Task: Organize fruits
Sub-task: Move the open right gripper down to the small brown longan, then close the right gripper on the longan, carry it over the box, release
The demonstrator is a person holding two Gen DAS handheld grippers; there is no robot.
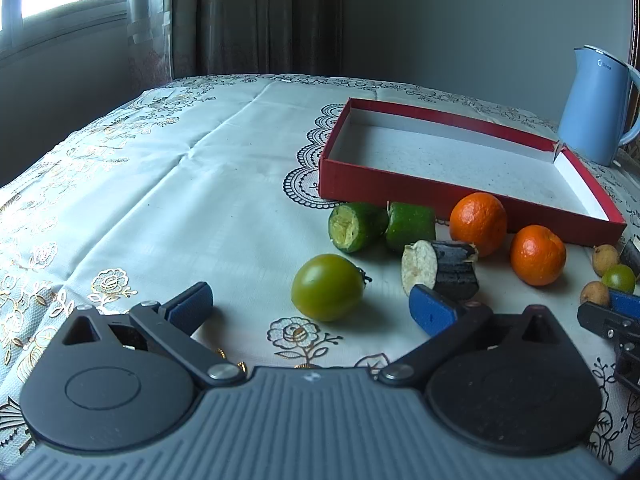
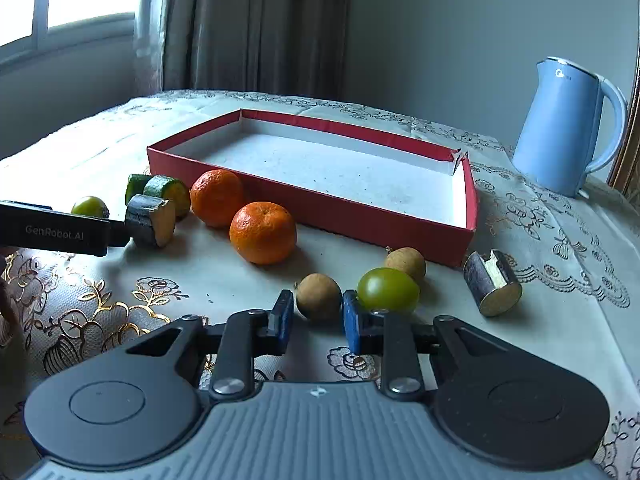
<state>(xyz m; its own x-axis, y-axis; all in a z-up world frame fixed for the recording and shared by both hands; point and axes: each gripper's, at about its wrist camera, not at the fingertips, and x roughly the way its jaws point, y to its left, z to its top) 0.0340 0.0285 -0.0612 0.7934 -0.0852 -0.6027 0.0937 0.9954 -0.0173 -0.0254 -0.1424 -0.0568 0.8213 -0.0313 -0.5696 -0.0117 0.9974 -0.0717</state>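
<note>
An empty red box (image 1: 400, 188) (image 2: 360, 216) lies on the table. Before it lie two oranges (image 1: 478, 222) (image 1: 538, 256) (image 2: 263, 232), two green cucumber pieces (image 1: 356, 226) (image 1: 412, 226), a dark eggplant piece (image 1: 444, 268) (image 2: 151, 220) and a green tomato (image 1: 327, 286) (image 2: 90, 207). My left gripper (image 1: 310, 310) is open, with the tomato just beyond its fingers. My right gripper (image 2: 318, 316) is open around a brown longan (image 2: 318, 296), not clamped. A small green tomato (image 2: 387, 289), a second longan (image 2: 405, 262) and another eggplant piece (image 2: 492, 282) lie close by.
A light blue kettle (image 1: 596, 108) (image 2: 568, 128) stands at the back right, beside the box. A white embroidered tablecloth (image 1: 160, 184) covers the table. A window and curtains are behind. The left gripper's finger (image 2: 56, 234) shows in the right wrist view.
</note>
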